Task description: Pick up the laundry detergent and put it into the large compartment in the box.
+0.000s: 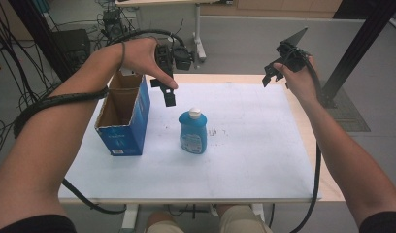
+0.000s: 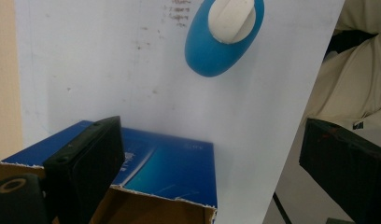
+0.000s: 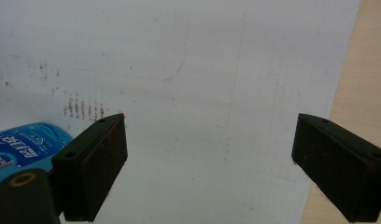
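A blue bottle [image 1: 192, 132] with a white cap stands upright near the middle of the white table sheet [image 1: 244, 145]. An open blue cardboard box [image 1: 124, 116] stands to its left. My left gripper [image 1: 166, 90] hangs in the air above the gap between box and bottle, jaws wide apart and empty. From the left gripper view I look down on the bottle [image 2: 224, 36] and the box's rim [image 2: 170, 179]. My right gripper [image 1: 275, 73] is held high over the table's far right, open and empty. Its view catches the bottle [image 3: 27, 145] at the lower left.
Bare wood of the table [image 1: 327, 165] runs along the right of the sheet. Black frame posts [image 1: 361, 43] and cables [image 1: 21, 73] stand beyond the table. The person's knees [image 1: 206, 221] are under the front edge.
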Motion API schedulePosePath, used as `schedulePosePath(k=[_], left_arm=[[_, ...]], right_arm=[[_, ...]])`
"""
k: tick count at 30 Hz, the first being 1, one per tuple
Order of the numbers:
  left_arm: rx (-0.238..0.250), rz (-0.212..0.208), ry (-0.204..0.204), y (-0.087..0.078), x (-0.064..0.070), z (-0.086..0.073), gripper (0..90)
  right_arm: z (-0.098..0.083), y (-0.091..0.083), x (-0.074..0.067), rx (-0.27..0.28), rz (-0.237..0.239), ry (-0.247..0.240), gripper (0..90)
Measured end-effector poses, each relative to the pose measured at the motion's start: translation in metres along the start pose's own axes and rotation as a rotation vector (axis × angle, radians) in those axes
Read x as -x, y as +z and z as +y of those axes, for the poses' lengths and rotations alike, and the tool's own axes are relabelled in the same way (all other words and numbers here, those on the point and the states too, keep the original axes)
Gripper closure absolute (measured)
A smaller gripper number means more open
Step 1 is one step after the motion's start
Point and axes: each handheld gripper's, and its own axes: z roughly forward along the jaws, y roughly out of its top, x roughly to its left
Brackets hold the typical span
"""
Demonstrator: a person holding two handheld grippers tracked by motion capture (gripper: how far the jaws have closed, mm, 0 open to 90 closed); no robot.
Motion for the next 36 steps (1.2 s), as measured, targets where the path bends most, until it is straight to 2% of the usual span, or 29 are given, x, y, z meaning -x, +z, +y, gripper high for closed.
schedulePosePath(k=[36], left_arm=[[-0.008, -0.008, 0.003, 0.0057, -0.0021, -0.004, 7.3]], right_arm=[[0.0009, 0.0005, -0.0036, -0.012, 0.0, 0.009, 10.6]])
